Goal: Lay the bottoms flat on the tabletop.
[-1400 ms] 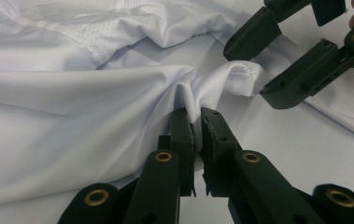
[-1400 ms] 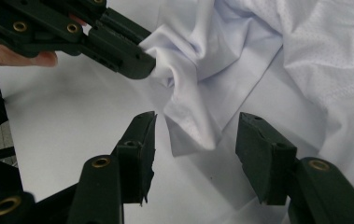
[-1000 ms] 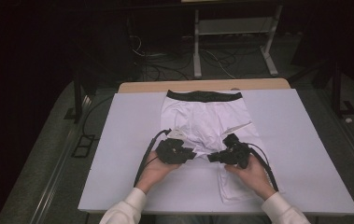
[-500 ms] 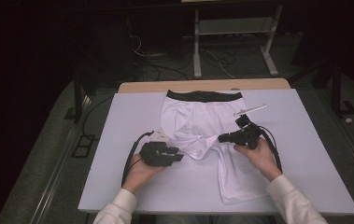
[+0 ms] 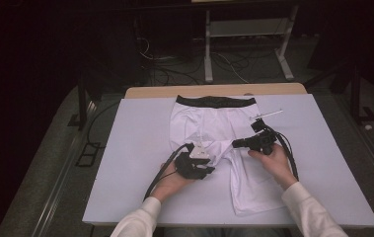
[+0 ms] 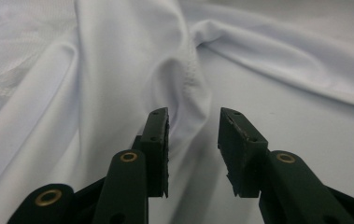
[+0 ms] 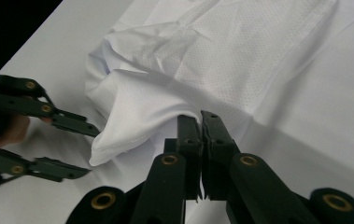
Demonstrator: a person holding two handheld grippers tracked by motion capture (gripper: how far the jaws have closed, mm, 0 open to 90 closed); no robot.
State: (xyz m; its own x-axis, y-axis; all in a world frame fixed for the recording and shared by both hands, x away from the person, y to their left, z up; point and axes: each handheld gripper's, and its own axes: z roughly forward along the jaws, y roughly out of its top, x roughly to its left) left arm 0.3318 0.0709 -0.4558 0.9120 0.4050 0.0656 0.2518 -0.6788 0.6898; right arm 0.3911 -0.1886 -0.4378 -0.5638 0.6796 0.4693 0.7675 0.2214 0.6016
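White shorts [image 5: 219, 133] with a dark waistband [image 5: 215, 101] are shown spread on the white table [image 5: 135, 148], waistband on the far side, one leg bunched toward the middle. At the left, the left gripper [image 5: 205, 163] is seen with its jaws parted, having just been opening; a raised fold of cloth [image 6: 184, 93] with a stitched seam stands just ahead of the gap and partly between the pads [image 6: 158, 140], which are not pressed on it. At the right, the right gripper [image 5: 237, 143] is closed on the shorts: in the right gripper view a thin pinch of fabric [image 7: 184, 116] is clamped between its tips, and the leg hem [image 7: 114, 149] is drawn up from there into a loose peak beside the left gripper's open jaws [image 7: 72, 149].

The garment is judged light, soft and limp, with a smooth, probably slippery knit; no shape can be expected to be kept once it is lifted, and single layers may be dragged apart. Hold is best taken at stitched edges, the hem or the crotch seam directly ahead of the left jaws, where doubled cloth gives the pads more to bite. A shallow pinch may be expected to slip.
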